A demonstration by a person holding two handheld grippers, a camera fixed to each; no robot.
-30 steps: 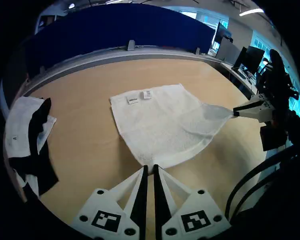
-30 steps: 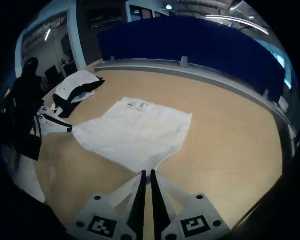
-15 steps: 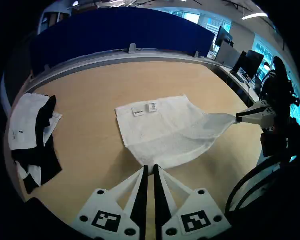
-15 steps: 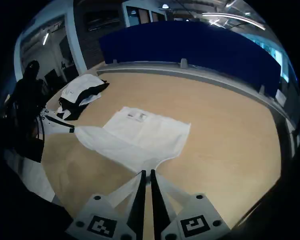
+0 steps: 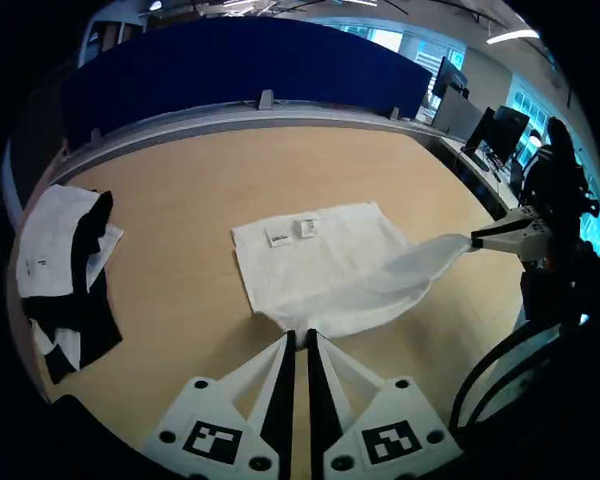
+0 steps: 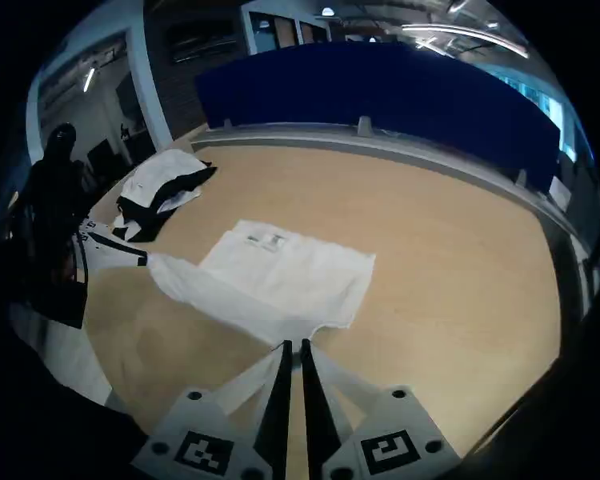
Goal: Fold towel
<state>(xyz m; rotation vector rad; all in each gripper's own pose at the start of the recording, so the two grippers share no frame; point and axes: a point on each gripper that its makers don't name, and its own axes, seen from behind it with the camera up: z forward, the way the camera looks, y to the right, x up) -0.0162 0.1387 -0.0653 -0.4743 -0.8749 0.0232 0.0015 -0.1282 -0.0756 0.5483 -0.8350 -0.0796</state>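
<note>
Left gripper view: towel (image 5: 332,256) between fingers (image 5: 282,376)

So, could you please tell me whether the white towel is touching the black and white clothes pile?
Apart. The left gripper view shows bare table between the towel and the clothes pile.

Each view looks low along its own jaws from opposite corners, sharing the white cloth towel (image 5: 324,256) and light wooden tabletop (image 5: 180,200).

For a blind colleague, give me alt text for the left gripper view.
The left gripper pinches the near corner of a white towel on a wooden table, while the right gripper holds another corner raised. Black and white clothes lie farther off.
</note>
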